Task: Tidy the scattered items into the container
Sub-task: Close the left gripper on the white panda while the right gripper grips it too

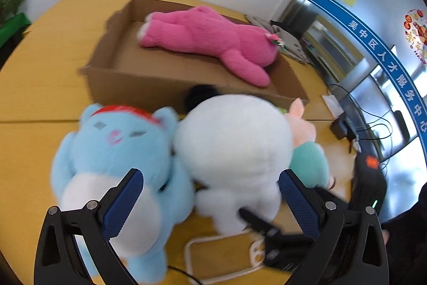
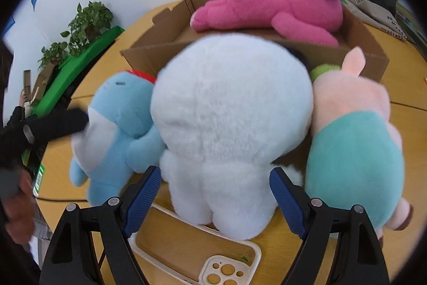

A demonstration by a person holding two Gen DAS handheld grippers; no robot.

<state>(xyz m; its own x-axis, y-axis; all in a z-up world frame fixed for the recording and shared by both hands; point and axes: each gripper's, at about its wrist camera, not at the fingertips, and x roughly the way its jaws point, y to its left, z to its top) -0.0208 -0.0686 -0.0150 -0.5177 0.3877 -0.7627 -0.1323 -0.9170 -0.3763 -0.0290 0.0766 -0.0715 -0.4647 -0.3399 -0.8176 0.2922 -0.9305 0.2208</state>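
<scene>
A cardboard box [image 1: 125, 79] [image 2: 149, 55] stands on the wooden table and holds a pink plush [image 1: 208, 42] [image 2: 269, 10]. In front of it lie a blue plush [image 1: 117, 151] [image 2: 120, 130], a white plush [image 1: 234, 148] [image 2: 229, 124] and a pink-and-teal pig plush [image 1: 307, 146] [image 2: 355, 151]. My left gripper [image 1: 210, 202] is open, its fingers straddling the gap between the blue and white plush. My right gripper [image 2: 213, 199] is open around the white plush's lower body. A clear phone case [image 2: 194, 255] [image 1: 221, 255] lies under the fingers.
The right gripper's black fingers [image 1: 269, 231] reach in at the lower right of the left wrist view. Cables and a black adapter [image 1: 344, 127] lie on the table's right side. Potted plants on a green stand [image 2: 80, 44] are at the left. A grey bag [image 2: 379, 15] lies behind the box.
</scene>
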